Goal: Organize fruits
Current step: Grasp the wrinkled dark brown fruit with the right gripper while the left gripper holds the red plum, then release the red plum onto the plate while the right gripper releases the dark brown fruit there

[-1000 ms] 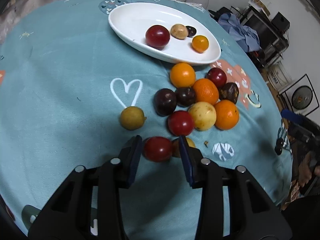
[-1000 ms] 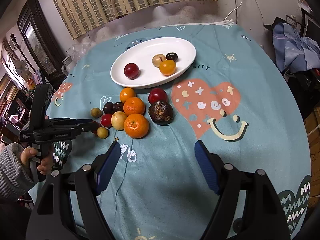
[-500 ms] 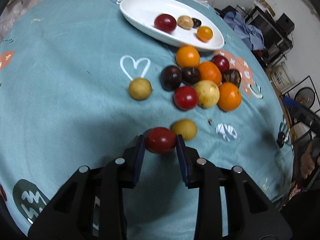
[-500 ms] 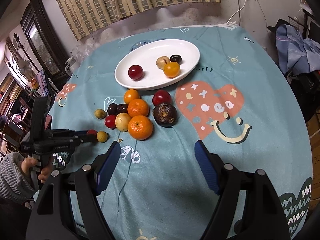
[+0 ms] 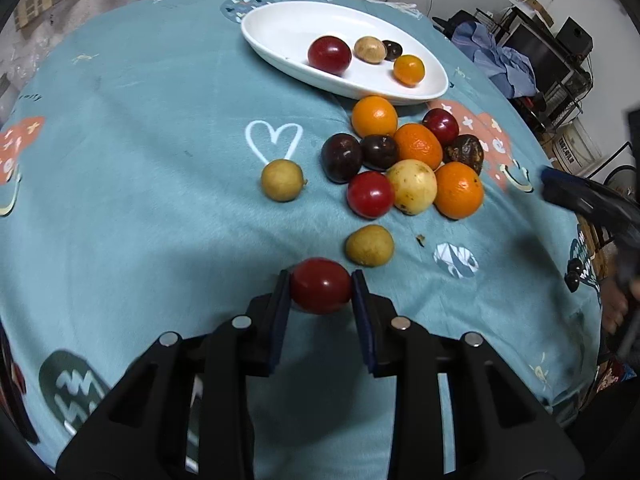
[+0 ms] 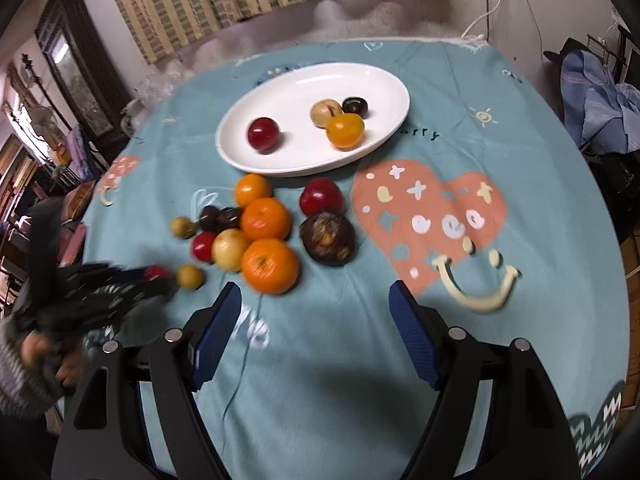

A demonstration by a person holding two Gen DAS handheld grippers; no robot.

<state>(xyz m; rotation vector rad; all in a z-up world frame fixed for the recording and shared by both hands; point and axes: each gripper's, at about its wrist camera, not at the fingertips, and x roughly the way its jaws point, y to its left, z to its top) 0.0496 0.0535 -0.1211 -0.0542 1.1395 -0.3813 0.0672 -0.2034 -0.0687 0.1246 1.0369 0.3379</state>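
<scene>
My left gripper [image 5: 320, 294] is shut on a small red fruit [image 5: 320, 286], held just above the teal tablecloth near a yellow-brown fruit [image 5: 369, 245]. Beyond it lies a cluster of loose fruit: three oranges [image 5: 458, 189], red, dark and pale yellow ones, plus a lone yellow-brown fruit [image 5: 282, 180] to the left. A white oval plate [image 5: 280, 28] at the far side holds several fruits. My right gripper [image 6: 316, 296] stands open and empty over the cloth, just short of the nearest orange [image 6: 270, 266]. In the right wrist view the left gripper [image 6: 154, 280] is blurred at the lower left.
A brown wrinkled fruit [image 6: 328, 237] sits right of the oranges. The round table's edge curves close on all sides. A hand in a grey sleeve [image 6: 24, 356] holds the left tool. Clothes and shelving [image 5: 520, 68] stand beyond the table's right side.
The left jaws closed on the red fruit and raised it off the cloth, drawing back from the cluster. The right gripper moved forward and lower toward the oranges.
</scene>
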